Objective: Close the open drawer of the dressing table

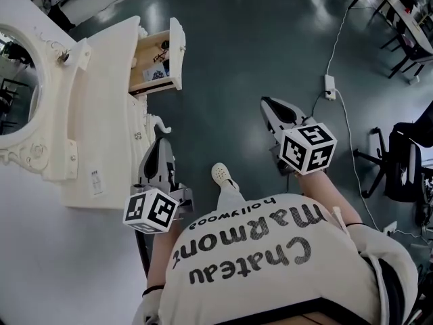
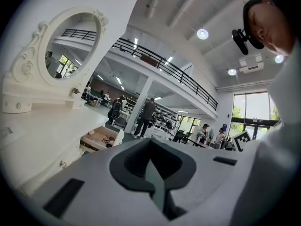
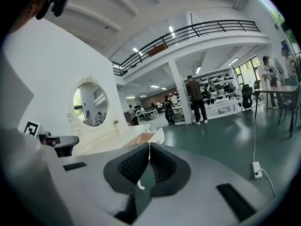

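The white dressing table [image 1: 101,114] stands at the left with its oval mirror [image 1: 20,87]. Its top drawer [image 1: 157,63] is pulled out, with small items inside and the white front panel [image 1: 177,49] facing the floor space. My left gripper [image 1: 162,141] is shut and empty, close beside the table's edge and below the drawer. My right gripper [image 1: 269,102] is shut and empty over the green floor, right of the drawer. The drawer [image 2: 101,139] lies ahead and left of the left gripper [image 2: 150,140], and the drawer [image 3: 146,138] lies just beyond the right gripper [image 3: 149,145].
A power strip [image 1: 329,85] with a white cable lies on the floor at the right. A black chair [image 1: 406,161] stands at the far right, and desks [image 1: 399,12] at the top right. The person's shoe [image 1: 223,176] is between the grippers. People [image 3: 194,100] stand far off.
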A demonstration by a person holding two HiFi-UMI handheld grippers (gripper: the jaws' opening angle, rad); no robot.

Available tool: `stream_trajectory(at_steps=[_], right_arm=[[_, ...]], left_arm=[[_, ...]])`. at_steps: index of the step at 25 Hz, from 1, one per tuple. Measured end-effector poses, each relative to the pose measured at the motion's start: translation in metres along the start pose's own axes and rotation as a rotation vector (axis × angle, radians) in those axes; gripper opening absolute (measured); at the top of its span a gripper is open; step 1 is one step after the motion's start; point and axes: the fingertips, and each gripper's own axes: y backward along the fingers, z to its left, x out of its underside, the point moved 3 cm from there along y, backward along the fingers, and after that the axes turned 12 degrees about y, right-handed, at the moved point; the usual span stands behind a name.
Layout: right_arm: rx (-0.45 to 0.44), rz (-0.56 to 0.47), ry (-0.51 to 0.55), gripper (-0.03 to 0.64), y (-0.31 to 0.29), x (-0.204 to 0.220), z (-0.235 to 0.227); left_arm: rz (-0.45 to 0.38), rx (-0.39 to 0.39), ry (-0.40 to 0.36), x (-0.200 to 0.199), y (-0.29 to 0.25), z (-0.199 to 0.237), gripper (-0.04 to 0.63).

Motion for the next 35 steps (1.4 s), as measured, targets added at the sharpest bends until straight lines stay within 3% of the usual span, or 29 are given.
stream_trajectory(at_steps=[11,19,22,30,35], right_arm=[[-0.024,-0.019,0.000,0.029,-0.113,-0.053,-0.007],[-0.016,-0.031,0.000,0.029,-0.169,-0.080,-0.008],[0.002,0.006,0.000,0.029,-0.185,-0.071,-0.010],[0.017,0.172,-0.064,0.029,-0.232,-0.017,-0.016],[-0.003,0.231,-0.087,0.029,-0.271,0.000,-0.026]], left_arm=[[-0.014,-0.021,-0.013,-0.072,-0.079,0.058,0.008],[-0.023,0.008,-0.010,-0.112,-0.120,0.091,0.008],[-0.001,-0.001,-0.058,-0.111,-0.131,0.100,0.008],[0.031,-0.053,0.052,-0.105,-0.138,0.142,0.008],[0.005,-0.116,0.065,-0.114,-0.135,0.162,0.008]])
